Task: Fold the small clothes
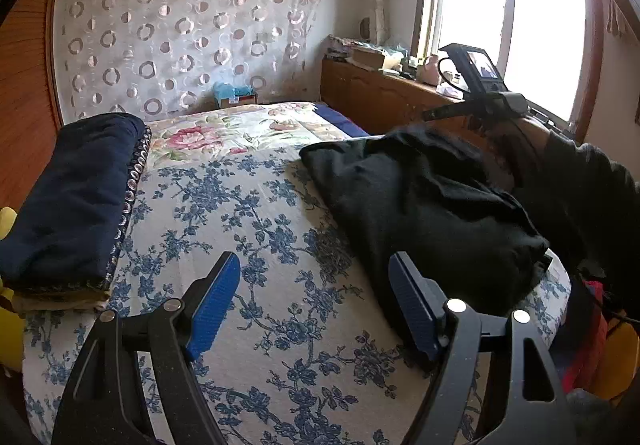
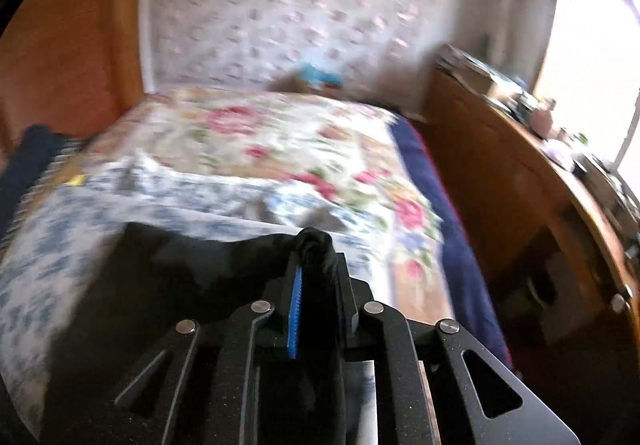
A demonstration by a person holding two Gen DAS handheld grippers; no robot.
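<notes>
1. Claws first: our left claw (image 1: 314, 309) hangs spread wide over the bed (image 1: 256, 213), nothing between its blue pads (image 1: 212, 309). The right-hand pad stands just beside the near edge of the black garment (image 1: 420, 197); whether it touches we cannot tell.

2. Our right claw (image 2: 316, 285) is clenched on a bunched wad of the same garment (image 2: 168, 269), the cloth pinched between its pads and poking out past the tips. That view is blurred, so we judge it to be mid-swing.

3. The garment lies rumpled on the blue-flowered sheet, toward the right side of the bed, one end lifted by the right claw.

4. Step in hand, as we read it: one edge is being carried over to make a fold. Next, our left claw should pin or pinch the near edge so the cloth does not drag, and the right should lay its end down flat.

5. Farther left, a folded navy stack (image 1: 72, 197) sits on the bed.

6. Beyond, a small box (image 1: 236, 95) with blue stuff in it stands at the wall; the cabinet (image 1: 380, 97) by the window carries clutter we cannot make out.
</notes>
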